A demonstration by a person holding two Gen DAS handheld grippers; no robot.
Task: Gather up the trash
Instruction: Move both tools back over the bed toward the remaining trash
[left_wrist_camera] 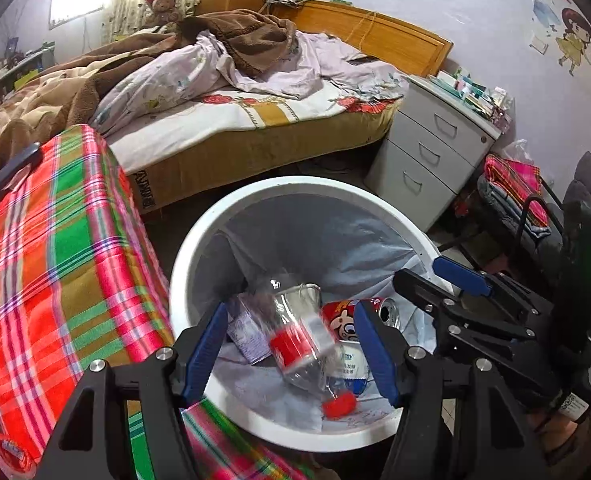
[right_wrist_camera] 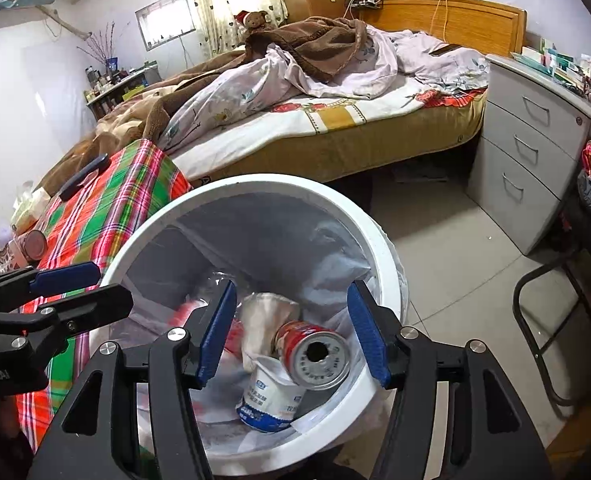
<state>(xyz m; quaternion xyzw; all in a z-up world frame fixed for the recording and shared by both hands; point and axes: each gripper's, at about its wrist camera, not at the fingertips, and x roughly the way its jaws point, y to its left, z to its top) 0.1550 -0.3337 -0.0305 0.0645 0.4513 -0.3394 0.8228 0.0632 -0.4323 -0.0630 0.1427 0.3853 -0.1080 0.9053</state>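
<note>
- The dropping step is judged to be in hand: both grippers are held over the white trash bin (left_wrist_camera: 199, 248), which stands on the floor just right of the table.
- The left gripper (left_wrist_camera: 291, 350) is seen with jaws apart; a clear plastic bottle (left_wrist_camera: 299, 340) with a red label and red cap appears blurred between them, unpressed by the pads, apparently falling into the bin.
- The right gripper (right_wrist_camera: 293, 334) is seen with jaws apart and nothing clamped; a red drink can (right_wrist_camera: 315, 352) lies below it inside the bin.
- A crumpled paper cup (right_wrist_camera: 267, 396), printed blue and white, is seen lying beside the can.
- The bin is round, smooth and hard-walled, lined with a thin, wrinkled, translucent bag (left_wrist_camera: 335, 248).
- The table is covered by a plaid woven cloth (left_wrist_camera: 67, 260); a small capped jar (right_wrist_camera: 31, 246) is left on its far end.
- Next, the grippers are judged to need lifting clear and turning left toward whatever trash remains on the table.
</note>
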